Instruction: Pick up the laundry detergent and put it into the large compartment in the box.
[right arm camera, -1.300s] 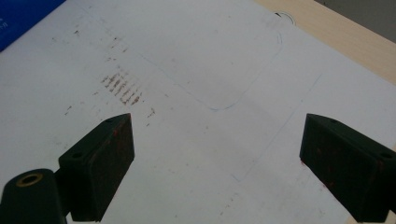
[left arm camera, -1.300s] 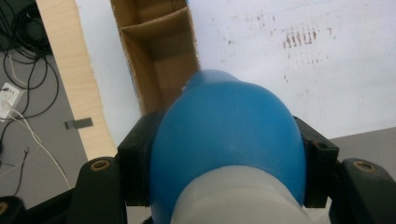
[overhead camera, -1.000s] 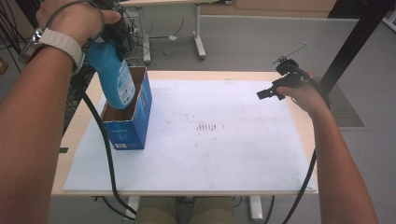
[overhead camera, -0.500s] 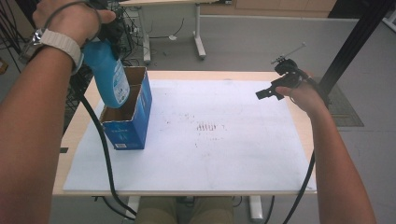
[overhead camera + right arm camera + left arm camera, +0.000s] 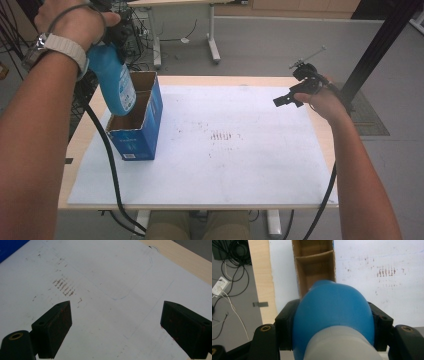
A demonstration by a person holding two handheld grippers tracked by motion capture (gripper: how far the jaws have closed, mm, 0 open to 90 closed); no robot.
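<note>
Left gripper [image 5: 332, 322] clamped on blue bottle [image 5: 112, 80] above cardboard box [image 5: 137, 125]; right gripper [image 5: 115, 325] wide apart, empty.

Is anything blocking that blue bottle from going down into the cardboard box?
Nothing visible does. The left gripper holds the blue bottle above the cardboard box. Both open-topped compartments look empty in the left gripper view; a cardboard divider separates them.
</note>
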